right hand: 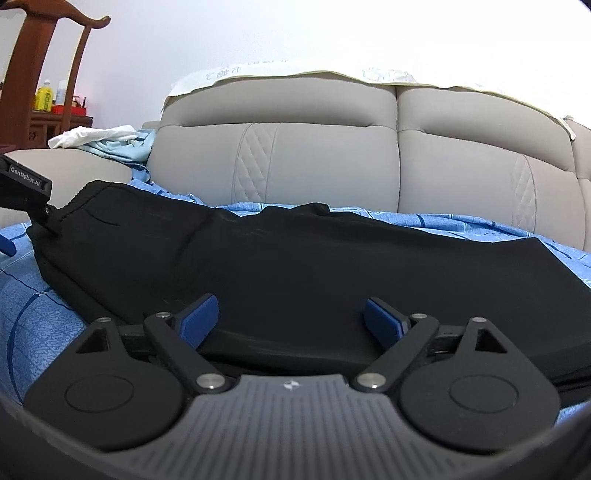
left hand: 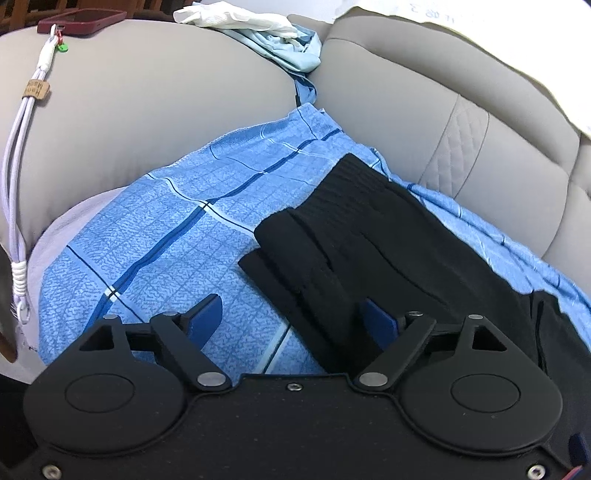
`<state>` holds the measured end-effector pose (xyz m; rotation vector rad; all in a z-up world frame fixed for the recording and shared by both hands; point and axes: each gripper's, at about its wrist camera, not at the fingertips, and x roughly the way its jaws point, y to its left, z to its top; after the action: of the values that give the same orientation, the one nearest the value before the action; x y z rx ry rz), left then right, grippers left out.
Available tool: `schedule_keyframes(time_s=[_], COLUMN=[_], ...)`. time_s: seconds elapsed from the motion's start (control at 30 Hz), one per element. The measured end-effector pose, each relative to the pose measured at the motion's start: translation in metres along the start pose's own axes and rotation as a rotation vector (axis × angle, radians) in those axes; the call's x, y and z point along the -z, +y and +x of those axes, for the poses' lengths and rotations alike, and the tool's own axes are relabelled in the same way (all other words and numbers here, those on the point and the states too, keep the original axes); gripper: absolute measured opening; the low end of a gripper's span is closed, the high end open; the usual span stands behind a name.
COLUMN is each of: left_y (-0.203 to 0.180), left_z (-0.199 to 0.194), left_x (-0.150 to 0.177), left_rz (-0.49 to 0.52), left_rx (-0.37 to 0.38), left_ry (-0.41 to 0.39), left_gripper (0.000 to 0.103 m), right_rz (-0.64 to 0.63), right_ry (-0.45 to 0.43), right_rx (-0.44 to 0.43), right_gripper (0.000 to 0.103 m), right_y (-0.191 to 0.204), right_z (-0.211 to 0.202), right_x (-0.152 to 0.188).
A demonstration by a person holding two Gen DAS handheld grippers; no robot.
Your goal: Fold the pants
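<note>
On the sofa seat, black pants [right hand: 295, 258] lie stretched flat over a blue checked sheet [left hand: 155, 229], their ribbed waistband end [left hand: 354, 184] toward the armrest. Left gripper [left hand: 291, 321] hovers at that waistband end with its jaws spread wide, 1 blue pad over the sheet and the other over the black fabric. Right gripper [right hand: 291, 317] sits low at the pants' near edge, jaws likewise apart, nothing clamped. Farther off, crumpled light-blue and white cloths [left hand: 258, 26] and a red phone [left hand: 81, 20] rest on the grey armrest [left hand: 147, 92].
</note>
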<state>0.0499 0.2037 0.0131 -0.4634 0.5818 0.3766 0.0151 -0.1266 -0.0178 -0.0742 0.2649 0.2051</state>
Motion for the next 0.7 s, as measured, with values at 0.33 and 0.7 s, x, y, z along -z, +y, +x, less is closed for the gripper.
schedule_keyframes(time_s=[0.33, 0.7], left_y=[-0.009, -0.013], left_z=[0.021, 0.002], left_x=[-0.004, 0.018], left_rz=[0.006, -0.1], left_rx=[0.0, 0.062], left_ry=[-0.043, -0.07], left_gripper=[0.091, 0.07], right_rz=[0.004, 0.007], right_ry=[-0.006, 0.0], right_rx=[0.002, -0.003], right_gripper=[0.093, 0.093], right_y=[0.002, 0.003], right_z=[0.0, 0.001], right_x=[0.001, 0.0])
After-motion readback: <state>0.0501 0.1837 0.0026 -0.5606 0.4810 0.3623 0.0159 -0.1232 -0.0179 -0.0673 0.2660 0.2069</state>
